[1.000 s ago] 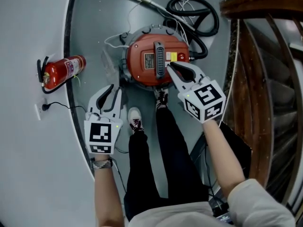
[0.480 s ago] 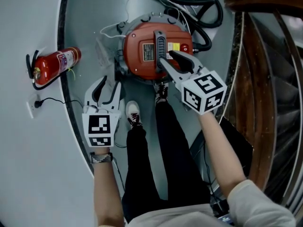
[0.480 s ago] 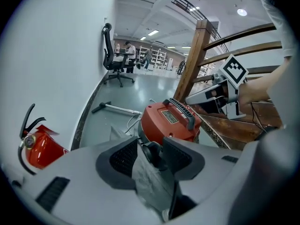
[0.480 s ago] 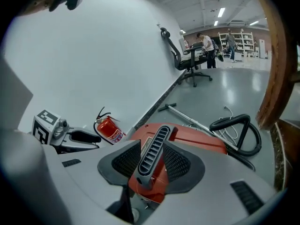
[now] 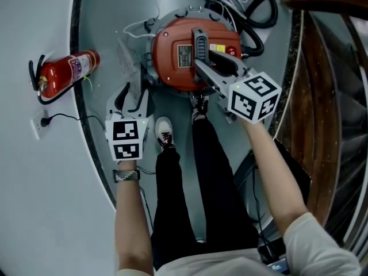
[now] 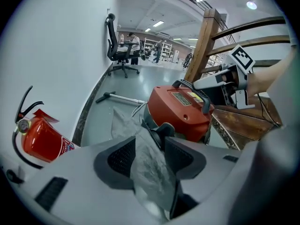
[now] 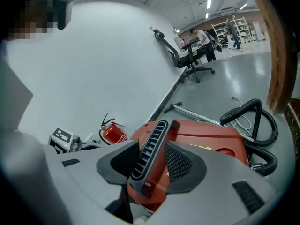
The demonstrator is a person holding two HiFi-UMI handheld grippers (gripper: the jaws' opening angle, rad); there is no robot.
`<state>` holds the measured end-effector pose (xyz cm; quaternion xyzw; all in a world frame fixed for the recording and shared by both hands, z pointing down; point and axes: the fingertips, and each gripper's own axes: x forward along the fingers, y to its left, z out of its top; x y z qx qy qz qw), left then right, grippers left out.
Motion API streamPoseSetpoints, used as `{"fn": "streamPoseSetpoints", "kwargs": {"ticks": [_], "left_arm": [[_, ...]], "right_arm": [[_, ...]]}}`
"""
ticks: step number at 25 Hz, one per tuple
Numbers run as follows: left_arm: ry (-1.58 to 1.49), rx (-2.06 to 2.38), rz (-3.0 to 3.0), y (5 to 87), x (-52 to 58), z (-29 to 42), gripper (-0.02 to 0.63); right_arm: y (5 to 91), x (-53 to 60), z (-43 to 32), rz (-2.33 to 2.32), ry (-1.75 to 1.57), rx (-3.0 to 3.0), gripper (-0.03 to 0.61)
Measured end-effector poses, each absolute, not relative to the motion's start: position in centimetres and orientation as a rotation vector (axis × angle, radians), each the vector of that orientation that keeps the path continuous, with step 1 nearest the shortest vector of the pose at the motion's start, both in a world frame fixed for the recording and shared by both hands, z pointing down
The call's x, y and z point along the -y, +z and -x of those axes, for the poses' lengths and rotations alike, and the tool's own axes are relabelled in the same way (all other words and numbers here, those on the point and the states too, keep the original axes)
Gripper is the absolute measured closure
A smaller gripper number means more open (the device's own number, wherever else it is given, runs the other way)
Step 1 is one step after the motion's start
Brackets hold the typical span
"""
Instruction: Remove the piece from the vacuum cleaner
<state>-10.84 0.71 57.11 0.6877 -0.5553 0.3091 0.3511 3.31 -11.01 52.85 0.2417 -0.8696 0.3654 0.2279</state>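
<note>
The grey polished floor [image 5: 103,16] took up most of what I saw, with the dark wooden stair rail [image 5: 322,68] along one side. On the floor, just beyond my shoes, sat the round red vacuum cleaner [image 5: 169,45]. The piece was still on it and nothing had been lifted away. A black corrugated hose [image 5: 253,16] looped behind it, and a red fire extinguisher [image 5: 66,76] lay well apart by the wall.

My right tongs [image 5: 210,63] were over the top of the cleaner. Their jaws had just been opening and stood released on either side of the black ribbed carry handle [image 7: 150,146], with the pads clear of it. My left tongs [image 5: 133,94] hung beside the cleaner near its rim. They had also just been opening, and a crinkled translucent plastic sheet [image 6: 150,172] stood loosely between the jaws, ungripped.

I could not tell for certain which piece was meant, but I judged it to be the red top that carries the handle. It looked like rigid moulded plastic, smooth on the dome and probably fairly heavy. The ribbed handle seemed the surest hold, since its ridges should stop the pads sliding. The left tongs could steady the lower body near the rim. The sheet was thin and limp, so I judged it would crumple if gripped.
</note>
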Motion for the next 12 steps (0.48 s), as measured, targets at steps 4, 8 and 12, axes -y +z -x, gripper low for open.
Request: {"fn": "streamPoseSetpoints", "kwargs": {"ticks": [4,8,12], "left_arm": [[0.784,1.439,-1.762,57.8,-0.8,11.0,0.42],[0.785,1.435,-1.752,58.2,-0.8,10.4,0.42],[0.799,1.449,-1.712,58.9,-0.9,10.0,0.42]], "right_arm": [[53.0,11.0,-3.2,-0.665,1.066,2.431,0.405],[53.1,10.9,-3.0,-0.651,1.07,2.45,0.399],[53.3,10.7,-2.5,-0.648,1.013,2.444,0.397]]}}
